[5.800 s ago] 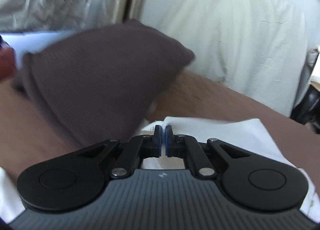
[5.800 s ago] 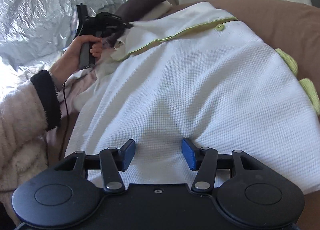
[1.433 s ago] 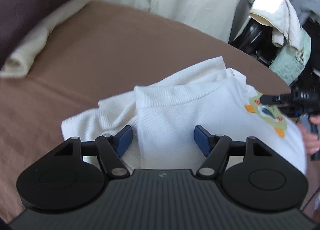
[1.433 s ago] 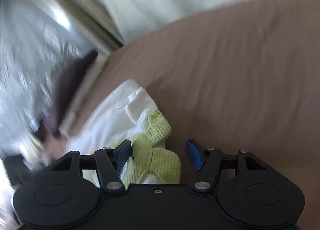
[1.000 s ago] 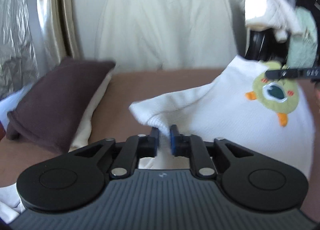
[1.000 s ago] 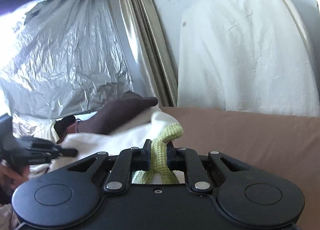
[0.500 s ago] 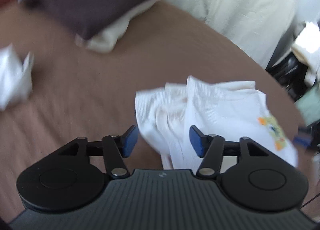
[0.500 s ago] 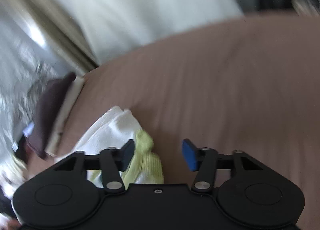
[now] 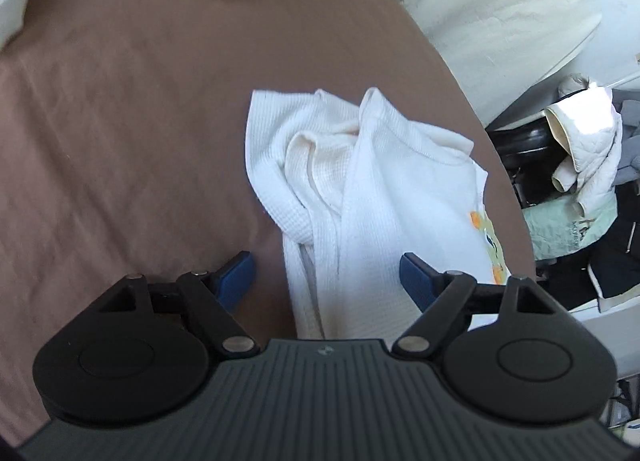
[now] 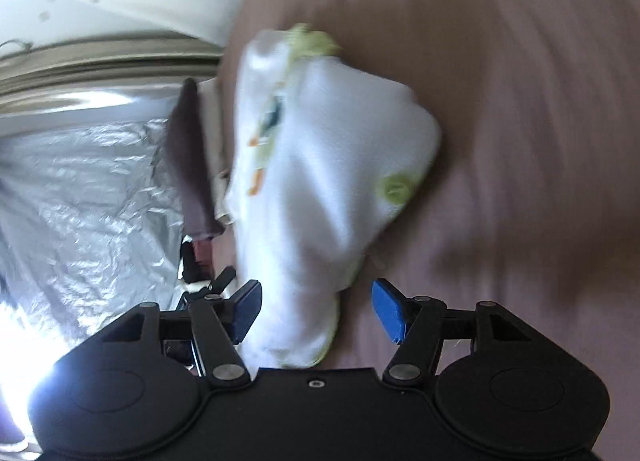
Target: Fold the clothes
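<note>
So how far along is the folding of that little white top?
Partly done: the white top lies bunched in rough layers on the brown bed cover, loose and uneven. Nothing is in hand. The left gripper and right gripper both hover over it with jaws open. Left to do, probably: smooth the rumpled layers, square the edges, and make a final neat fold.

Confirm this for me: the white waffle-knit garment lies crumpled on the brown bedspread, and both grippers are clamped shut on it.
Not quite. The white waffle-knit garment does lie crumpled on the brown bedspread, but neither gripper is clamped on it. The left gripper and right gripper both stand open, as each wrist view shows.
</note>
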`<action>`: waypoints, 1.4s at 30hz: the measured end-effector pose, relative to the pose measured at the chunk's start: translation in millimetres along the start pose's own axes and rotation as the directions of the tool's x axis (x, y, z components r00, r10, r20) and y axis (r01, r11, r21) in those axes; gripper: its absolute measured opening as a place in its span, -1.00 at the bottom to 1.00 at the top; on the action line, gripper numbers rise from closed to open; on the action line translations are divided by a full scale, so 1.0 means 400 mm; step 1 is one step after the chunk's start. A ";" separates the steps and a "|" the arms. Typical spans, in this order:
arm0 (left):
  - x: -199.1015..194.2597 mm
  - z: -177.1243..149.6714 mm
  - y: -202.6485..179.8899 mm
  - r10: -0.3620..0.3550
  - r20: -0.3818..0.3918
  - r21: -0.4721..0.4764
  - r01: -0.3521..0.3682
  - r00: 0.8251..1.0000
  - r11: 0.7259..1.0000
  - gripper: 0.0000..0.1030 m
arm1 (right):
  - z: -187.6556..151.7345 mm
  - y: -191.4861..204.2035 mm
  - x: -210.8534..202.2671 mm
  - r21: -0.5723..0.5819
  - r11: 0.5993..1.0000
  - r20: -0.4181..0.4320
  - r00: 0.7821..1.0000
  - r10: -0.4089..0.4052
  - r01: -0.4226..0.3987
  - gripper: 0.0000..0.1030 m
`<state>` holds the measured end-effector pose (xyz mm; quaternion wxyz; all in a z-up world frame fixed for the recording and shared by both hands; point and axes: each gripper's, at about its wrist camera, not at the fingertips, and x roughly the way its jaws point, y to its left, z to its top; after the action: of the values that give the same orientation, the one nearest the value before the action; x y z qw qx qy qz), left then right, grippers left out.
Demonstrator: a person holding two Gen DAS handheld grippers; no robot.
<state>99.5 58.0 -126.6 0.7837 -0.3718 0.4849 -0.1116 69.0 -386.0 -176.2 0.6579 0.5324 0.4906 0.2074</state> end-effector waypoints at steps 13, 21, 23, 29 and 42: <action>0.079 -0.055 -0.172 0.085 0.079 0.302 -0.105 0.993 0.947 -0.59 | 0.076 0.044 0.118 -0.329 0.944 0.178 0.983 0.044 0.017 -0.46; -0.007 -0.119 -0.253 -0.039 0.074 0.346 0.011 0.996 0.938 -0.58 | 0.025 0.277 -0.003 -0.677 0.699 0.405 0.909 0.094 0.229 -0.47; 0.038 -0.118 -0.229 -0.009 0.022 0.317 0.002 1.000 0.948 -0.57 | 0.081 0.249 0.000 -0.581 0.759 0.443 0.896 -0.008 0.294 -0.30; 0.091 -0.095 -0.171 0.000 -0.043 0.201 0.009 0.999 0.980 -0.25 | 0.158 0.065 0.009 -0.245 0.934 0.415 0.899 -0.140 0.259 -0.12; 0.139 -0.099 -0.205 0.004 0.123 0.356 -0.048 0.992 0.933 -0.25 | 0.123 0.063 0.124 -0.305 0.947 0.289 0.957 -0.012 0.104 0.24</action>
<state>109.3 -47.8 -117.6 0.8674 -0.2223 0.4134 -0.1652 139.2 -362.4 -176.9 0.8039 0.4293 0.3674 0.1856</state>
